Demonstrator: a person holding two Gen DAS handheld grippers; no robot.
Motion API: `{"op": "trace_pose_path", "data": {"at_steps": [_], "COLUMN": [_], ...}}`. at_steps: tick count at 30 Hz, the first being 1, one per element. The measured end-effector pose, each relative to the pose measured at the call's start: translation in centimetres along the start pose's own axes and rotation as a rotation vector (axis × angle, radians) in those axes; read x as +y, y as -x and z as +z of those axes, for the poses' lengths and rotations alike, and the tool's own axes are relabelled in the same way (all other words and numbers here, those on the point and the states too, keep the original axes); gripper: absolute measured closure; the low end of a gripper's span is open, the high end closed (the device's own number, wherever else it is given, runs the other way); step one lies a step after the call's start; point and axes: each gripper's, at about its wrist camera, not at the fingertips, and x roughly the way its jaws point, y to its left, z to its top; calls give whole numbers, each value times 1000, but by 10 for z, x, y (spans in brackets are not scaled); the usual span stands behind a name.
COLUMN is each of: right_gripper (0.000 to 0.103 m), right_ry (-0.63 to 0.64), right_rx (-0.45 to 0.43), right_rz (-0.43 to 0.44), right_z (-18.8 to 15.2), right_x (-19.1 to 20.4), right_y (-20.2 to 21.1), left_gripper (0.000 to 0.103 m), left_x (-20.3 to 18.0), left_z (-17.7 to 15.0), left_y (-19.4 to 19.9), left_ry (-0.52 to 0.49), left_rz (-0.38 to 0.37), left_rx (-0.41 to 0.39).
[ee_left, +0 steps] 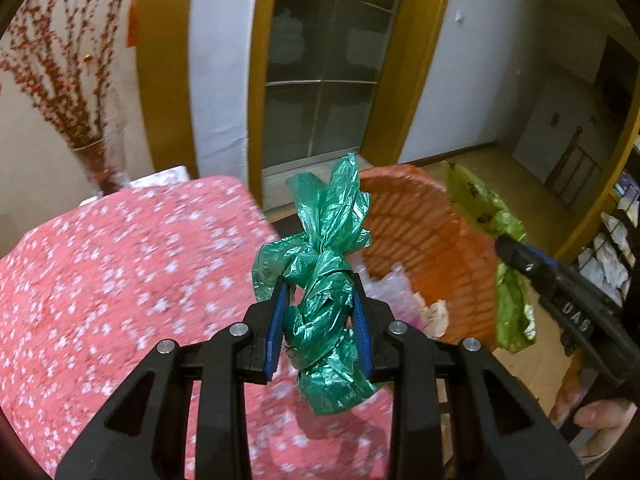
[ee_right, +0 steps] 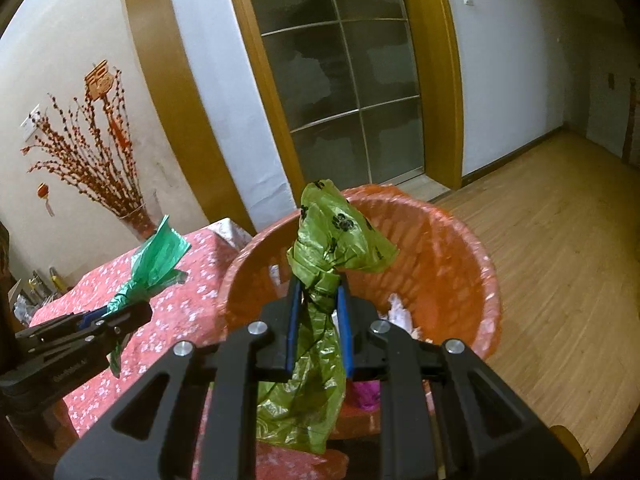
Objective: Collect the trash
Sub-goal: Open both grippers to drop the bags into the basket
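We see the left claw (ee_left: 320,312) clamped on a knotted dark green bag (ee_left: 326,280), held above the edge of the table (ee_left: 120,280) with its pink flowered cloth. The right claw (ee_right: 319,320) is pinched shut around the neck of a light green bag (ee_right: 332,248), hanging over the orange bin (ee_right: 452,248). Some white scraps (ee_right: 400,312) lie inside the bin, which stands just beside the table. Behind both, a glass door (ee_right: 344,80) and wooden floor (ee_right: 560,240).
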Motion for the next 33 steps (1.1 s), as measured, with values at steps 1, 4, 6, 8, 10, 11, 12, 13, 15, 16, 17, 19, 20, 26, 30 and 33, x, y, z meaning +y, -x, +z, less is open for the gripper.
{"op": "trace_pose_path", "data": {"at_steps": [1,4,6,8,10,11,12,13,15,16,17,19,20,26,30,33], "right_gripper": [85,85,85,85,85,85,85,85,85,85,85,85,85,80,66,63], "right_ry": [-1,-7,-9,-12,-14,-14,-15,-17,-22,-25,-27,-33,-36,-46,-63,-74], "right_rx": [-2,-9,-15,-20,-25,-27,-31,-35,-43,-47,-50,-59,-62,-65,-54,-51], "right_rz": [-3,-13,-20,-27,-32,-34,-36,-38,-38,-37,-36,-31,-28,-5,3,1], "right_z": [1,6,8,11,13,15,17,18,22,24,25,26,26,27,24,23], "right_x": [-2,-12,-18,-23,-27,-29,-30,-32,-35,-37,-38,-41,-42,-48,-53,-55], "right_y": [0,-1,-1,-1,-1,0,0,0,0,0,0,1,2,-4,-9,-10], "left_gripper": [72,72,72,72,72,72,72,72,72,72,72,72,72,65,49,49], "left_x": [-2,-10,-17,-21,-26,-29,-33,-35,-38,-40,-41,-43,-44,-48,-45,-42], "left_z": [2,12,16,19,22,23,24,25,26,27,28,29,30,32,28,24], "left_y": [-2,-9,-13,-19,-22,-25,-25,-26,-28,-29,-29,-31,-32,-45,-54,-56], "left_ry": [0,-1,-4,-7,-14,-18,-20,-23,-25,-26,-26,-27,-28,-21,-8,2], "left_rz": [-11,-46,-67,-82,-93,-99,-104,-110,-121,-125,-130,-143,-147,-163,-158,-149], "left_rx": [-2,-1,3,6,9,10,11,12,12,12,11,9,8,30,55,71]}}
